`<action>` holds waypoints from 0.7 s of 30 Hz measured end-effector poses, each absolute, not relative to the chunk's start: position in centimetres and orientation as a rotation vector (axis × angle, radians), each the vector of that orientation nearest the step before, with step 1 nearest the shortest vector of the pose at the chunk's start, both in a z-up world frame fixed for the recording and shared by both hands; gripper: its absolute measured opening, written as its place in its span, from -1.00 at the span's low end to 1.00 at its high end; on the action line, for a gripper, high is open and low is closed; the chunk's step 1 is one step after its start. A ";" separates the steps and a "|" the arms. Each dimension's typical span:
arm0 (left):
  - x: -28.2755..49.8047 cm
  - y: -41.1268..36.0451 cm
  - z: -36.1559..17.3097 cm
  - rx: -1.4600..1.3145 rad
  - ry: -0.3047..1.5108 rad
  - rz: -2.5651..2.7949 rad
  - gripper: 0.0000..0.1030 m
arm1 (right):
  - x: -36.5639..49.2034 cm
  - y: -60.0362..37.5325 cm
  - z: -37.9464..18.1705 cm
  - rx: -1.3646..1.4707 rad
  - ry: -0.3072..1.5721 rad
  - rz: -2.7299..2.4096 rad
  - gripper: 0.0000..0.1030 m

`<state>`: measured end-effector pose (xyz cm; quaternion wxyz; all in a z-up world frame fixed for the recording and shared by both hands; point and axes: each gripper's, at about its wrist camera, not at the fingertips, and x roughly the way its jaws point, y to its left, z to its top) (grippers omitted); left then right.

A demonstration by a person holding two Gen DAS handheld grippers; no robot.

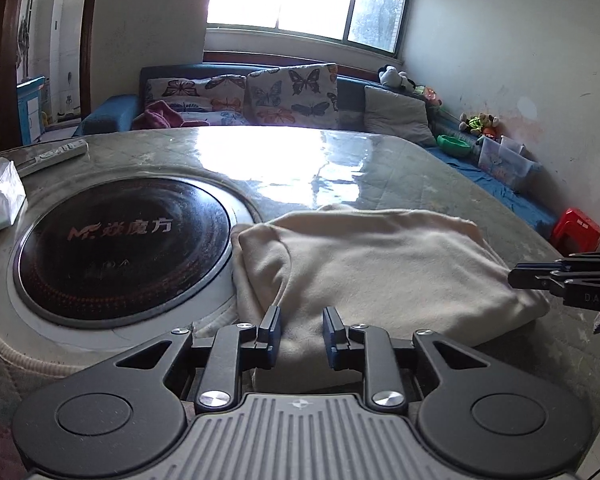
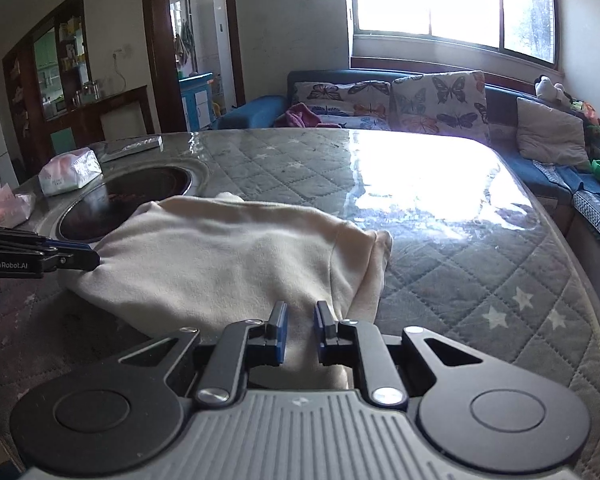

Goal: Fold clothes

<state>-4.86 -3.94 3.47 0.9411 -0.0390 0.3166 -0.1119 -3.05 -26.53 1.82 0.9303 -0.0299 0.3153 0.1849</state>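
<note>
A cream garment (image 1: 380,268) lies folded in a thick bundle on the quilted table; it also shows in the right wrist view (image 2: 228,256). My left gripper (image 1: 301,334) is open, its fingers straddling the garment's near edge at the left end. My right gripper (image 2: 300,330) is open, its fingers over the near edge at the right end. Each gripper shows in the other's view: the right one (image 1: 516,276) at the garment's right corner, the left one (image 2: 94,258) at its left corner.
A round black induction hob (image 1: 124,248) is set in the table left of the garment. Tissue packs (image 2: 68,176) and a remote (image 1: 56,154) lie at the far left. A sofa with butterfly cushions (image 1: 292,96) stands behind. A red stool (image 1: 576,228) is at the right.
</note>
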 end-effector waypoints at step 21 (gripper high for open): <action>-1.9 -4.3 2.6 -0.053 0.677 -0.221 -0.44 | 5.3 -26.6 1.2 -0.034 0.669 0.334 -0.76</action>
